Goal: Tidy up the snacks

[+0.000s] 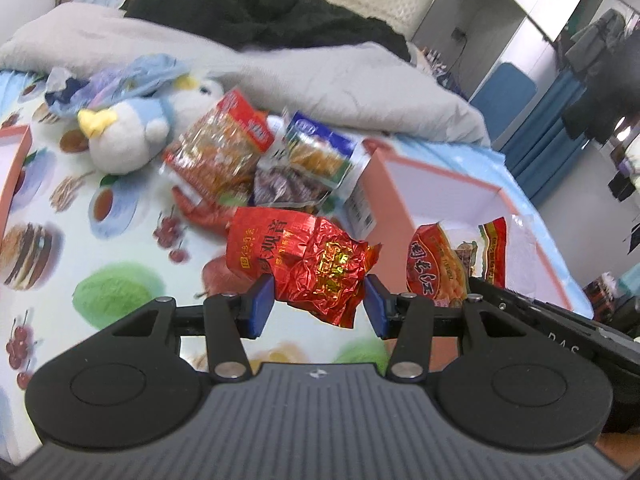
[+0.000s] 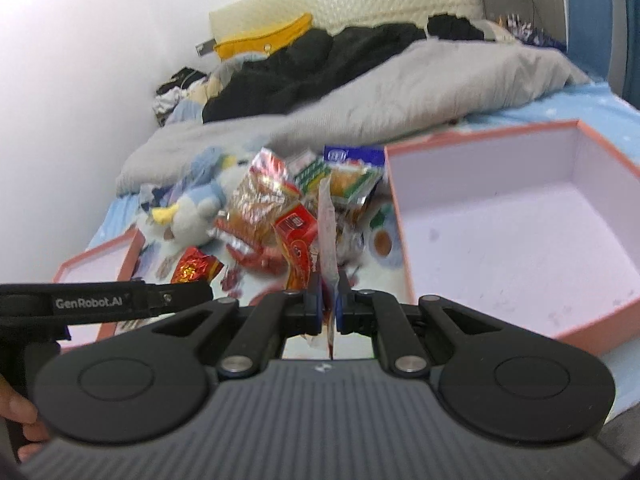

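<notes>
Packets clamped in both grippers, box off to the right.
Left gripper pinched a red foil packet; right gripper squeezed a thin packet edge-on; each needed a firm hold until over the pink box.

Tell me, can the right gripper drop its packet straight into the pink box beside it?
Probably yes. The right gripper is shut on a thin snack packet, and the pink box beside it lies open-topped, its floor bare, with nothing between.
</notes>
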The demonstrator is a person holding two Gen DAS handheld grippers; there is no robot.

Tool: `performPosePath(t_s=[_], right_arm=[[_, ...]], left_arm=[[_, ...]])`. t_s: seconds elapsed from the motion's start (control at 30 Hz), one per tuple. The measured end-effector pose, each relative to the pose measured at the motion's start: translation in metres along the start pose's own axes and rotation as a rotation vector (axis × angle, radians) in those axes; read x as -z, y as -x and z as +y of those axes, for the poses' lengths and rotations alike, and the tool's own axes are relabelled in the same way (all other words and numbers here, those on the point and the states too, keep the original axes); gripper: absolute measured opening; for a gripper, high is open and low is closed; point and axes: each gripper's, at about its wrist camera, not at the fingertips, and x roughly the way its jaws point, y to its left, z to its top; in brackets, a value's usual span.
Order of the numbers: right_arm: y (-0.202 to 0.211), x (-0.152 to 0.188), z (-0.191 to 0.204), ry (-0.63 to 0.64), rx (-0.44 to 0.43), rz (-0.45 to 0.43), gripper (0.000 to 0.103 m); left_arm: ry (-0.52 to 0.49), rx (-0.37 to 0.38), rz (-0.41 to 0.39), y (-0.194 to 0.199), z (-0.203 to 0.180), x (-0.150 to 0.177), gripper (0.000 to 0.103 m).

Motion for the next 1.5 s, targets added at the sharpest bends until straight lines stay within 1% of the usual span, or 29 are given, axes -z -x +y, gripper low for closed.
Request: performPosePath(t_s=[0.2,0.37,0.47,0.67,0.8,0.93,1.07,1.23,1.5], right_arm=[[0.017,-0.021,-0.007,0.013,0.016,-0.061,0.009],[0.026,-0.039,-0.013,0.038,0.034,-0.104,0.009],[0.031,-0.049,-0.020,0.037,0.048,-0.129,0.009],[0.041,-0.066,-0.042,0.027,0.091,-0.173,0.009],[0.044,-0.071,-0.061,0.015,0.129,-0.186,0.009],[0.041,-0.071,-0.081,0.003,0.165,-0.179,0.009],[0.033,-0.067,-0.101,-0.018,0.194,-0.152,0.009],[0.017,-0.057,-0.123,-0.044,0.219,-0.094,0.009],[-0.008,-0.037,-0.150,-0.073,0.248,0.003,0.009]], left_arm=[[-0.042,0.017,-0.038,0.003,-0.024,-0.024,0.054],[-0.080,0.044,-0.075,0.008,-0.050,-0.045,0.054],[-0.084,0.067,-0.095,0.010,-0.064,-0.056,0.054],[-0.124,0.098,-0.113,0.006,-0.095,-0.071,0.054],[-0.135,0.114,-0.106,-0.005,-0.111,-0.078,0.054],[-0.146,0.125,-0.084,-0.022,-0.127,-0.081,0.054],[-0.172,0.130,-0.045,-0.044,-0.142,-0.079,0.054],[-0.204,0.130,0.022,-0.078,-0.158,-0.073,0.054],[-0.250,0.112,0.114,-0.130,-0.171,-0.068,0.055]])
